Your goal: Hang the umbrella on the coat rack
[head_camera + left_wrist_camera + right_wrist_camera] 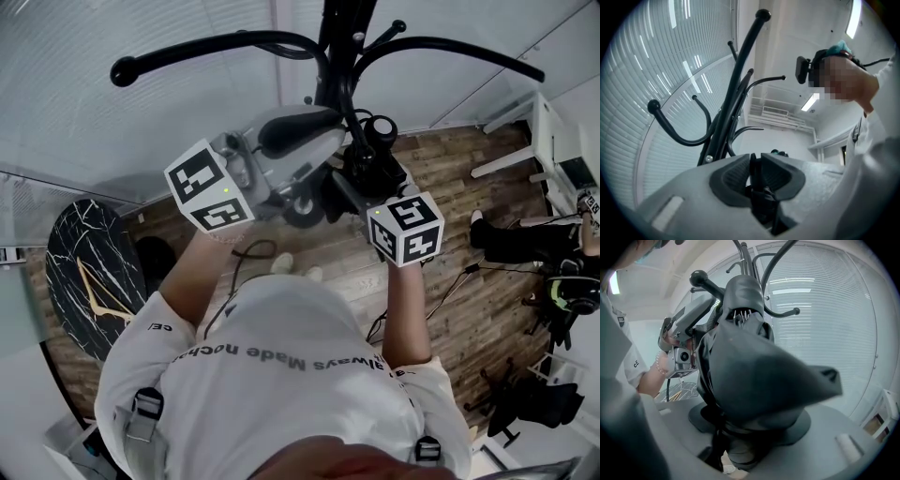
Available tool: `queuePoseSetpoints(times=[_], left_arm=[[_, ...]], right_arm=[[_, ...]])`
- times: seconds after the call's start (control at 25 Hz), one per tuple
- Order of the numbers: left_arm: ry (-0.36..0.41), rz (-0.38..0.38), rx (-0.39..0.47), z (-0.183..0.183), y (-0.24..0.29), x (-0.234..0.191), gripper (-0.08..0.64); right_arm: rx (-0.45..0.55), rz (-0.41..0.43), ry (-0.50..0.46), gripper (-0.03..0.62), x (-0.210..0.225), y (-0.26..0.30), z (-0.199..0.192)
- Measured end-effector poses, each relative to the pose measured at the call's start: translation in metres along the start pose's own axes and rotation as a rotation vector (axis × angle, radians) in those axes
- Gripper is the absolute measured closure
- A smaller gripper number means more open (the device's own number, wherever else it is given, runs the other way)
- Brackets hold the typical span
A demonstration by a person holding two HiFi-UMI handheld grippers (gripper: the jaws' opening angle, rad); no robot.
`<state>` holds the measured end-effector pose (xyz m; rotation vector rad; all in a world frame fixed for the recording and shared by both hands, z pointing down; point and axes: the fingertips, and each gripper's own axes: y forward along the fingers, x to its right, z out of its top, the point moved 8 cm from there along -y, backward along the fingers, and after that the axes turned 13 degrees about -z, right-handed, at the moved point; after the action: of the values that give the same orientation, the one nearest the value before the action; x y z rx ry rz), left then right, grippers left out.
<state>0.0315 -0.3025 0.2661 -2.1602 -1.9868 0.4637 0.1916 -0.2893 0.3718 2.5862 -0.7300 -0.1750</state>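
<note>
A: Left fingers (733,173), state?

B: Nearly together, clenched on a thin black strip (753,174) that runs up between the pads. The left gripper (755,161) is tilted upward. I cannot tell from its own view what the strip joins.

A: Right fingers (806,423)?

B: Set wide, grasping the folded black umbrella (754,376). Its lower end sits between the pads, and the loose fabric bulges out over the right gripper (750,427). Rib tips show at the top of the bundle.

A: Where is the umbrella relative to the coat rack (736,84)?

B: Held up between the two grippers, just in front of the rack's dark pole. In the head view it sits right below the pole, under the curved arms. Not yet on a hook (670,126). Whether the fabric touches the pole, I cannot tell.

A: How are the grippers placed?

B: Close together, with the left gripper's tip at the umbrella's side, as seen from the right gripper view. Both marker cubes face the head camera.

A: Surroundings?

B: Wood floor (450,272) below and white blinds (834,310) behind the rack.
</note>
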Motion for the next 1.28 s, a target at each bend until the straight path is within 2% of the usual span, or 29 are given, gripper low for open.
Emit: queuePoseSetpoints(times=[0.16,0.32,0.48,0.64,0.88,1.08,1.28], left_arm=[[-0.005,0.057,0.002,-0.002,-0.001,-0.015,0.485],[-0.009,0.082,0.01,-0.002,-0.001,-0.025,0.483],[0.004,0.12,-0.01,-0.006,-0.004,-0.027,0.489],[0.0,0.124,-0.017,-0.01,-0.006,-0.028,0.491],[0.013,0.125,-0.028,-0.009,-0.005,-0.025,0.491],[0.014,0.13,-0.037,-0.011,-0.006,-0.022,0.491],[0.007,0.136,-0.044,-0.013,-0.01,-0.014,0.492]], right_arm=[[-0.017,0.001,0.015,0.325,0.005,0.013,0.003],[-0.046,0.004,0.04,0.325,0.01,0.025,-0.001],[-0.077,0.008,0.058,0.325,0.012,0.034,-0.014],[-0.104,0.017,0.053,0.324,0.008,0.045,-0.034],[-0.076,0.06,0.051,0.321,-0.004,0.06,-0.052],[-0.053,0.062,0.053,0.318,-0.008,0.074,-0.069],[-0.023,0.061,0.055,0.307,-0.013,0.075,-0.068]])
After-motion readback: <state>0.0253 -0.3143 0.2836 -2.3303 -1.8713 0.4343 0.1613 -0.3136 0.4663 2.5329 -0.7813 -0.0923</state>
